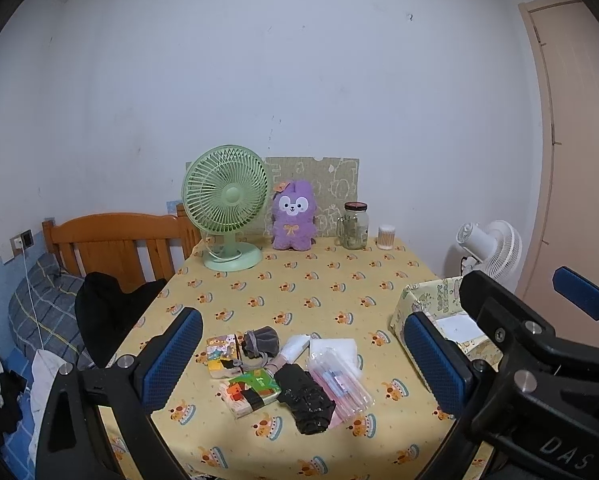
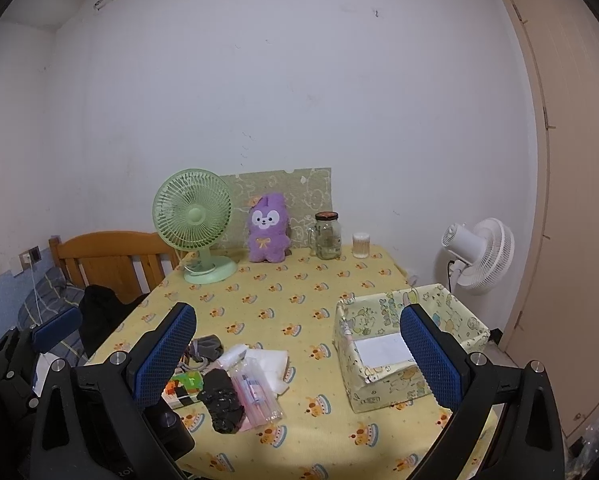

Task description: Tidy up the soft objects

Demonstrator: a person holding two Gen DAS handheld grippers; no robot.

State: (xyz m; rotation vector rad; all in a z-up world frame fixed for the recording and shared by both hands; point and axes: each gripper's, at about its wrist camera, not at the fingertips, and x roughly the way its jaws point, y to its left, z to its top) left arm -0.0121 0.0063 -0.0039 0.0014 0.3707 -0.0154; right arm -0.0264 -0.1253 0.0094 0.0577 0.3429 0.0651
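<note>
Soft objects (image 1: 283,372) lie heaped on the yellow tablecloth (image 1: 299,292) beside a patterned box (image 2: 411,344); left gripper (image 1: 299,364) and right gripper (image 2: 299,356) hover, fingers spread, holding nothing

Left gripper (image 1: 303,364) and right gripper (image 2: 299,354) hover, fingers spread wide.

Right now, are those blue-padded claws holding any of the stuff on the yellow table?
Nothing is held. The left gripper and right gripper both hover with jaws wide open above the pile, where the crumpled black cloth lies untouched.
</note>
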